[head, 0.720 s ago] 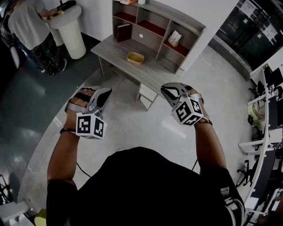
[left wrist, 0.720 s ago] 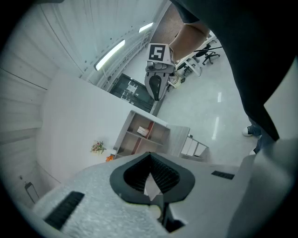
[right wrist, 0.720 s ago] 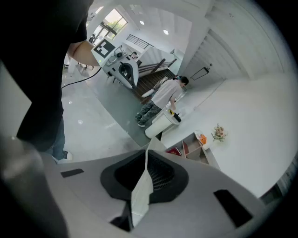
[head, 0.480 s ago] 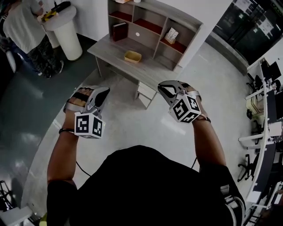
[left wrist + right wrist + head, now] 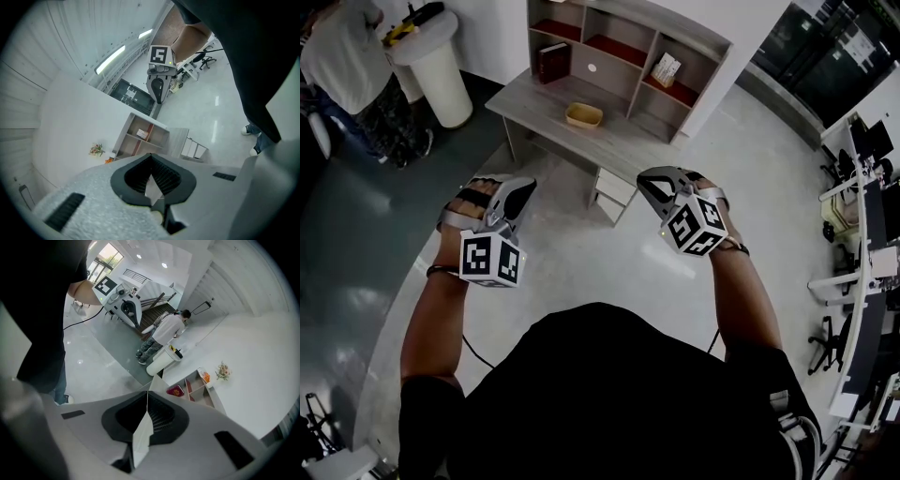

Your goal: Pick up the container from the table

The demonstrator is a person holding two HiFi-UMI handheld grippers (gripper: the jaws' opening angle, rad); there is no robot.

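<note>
Left hand-held gripper (image 5: 525,188) and right hand-held gripper (image 5: 647,181) closed, empty, container (image 5: 584,114), apparently yellow, on table (image 5: 536,101)

The grey wooden table (image 5: 539,101) carries a yellow container (image 5: 584,114) and a shelf unit (image 5: 623,49).

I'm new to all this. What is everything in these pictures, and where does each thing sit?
desk: one, grey wood, ahead across the pale floor
shelf unit: one, grey with red-lined cubbies, at the back of the desk
container: one, yellow, on the desk in front of the shelf unit
book: one, dark red, in a left cubby
round stand: one, white, left of the desk
other person: one, pale top, beside the round stand
left claw: one, grey, shut and empty, above the floor
right claw: one, grey, shut and empty, above the floor
</note>
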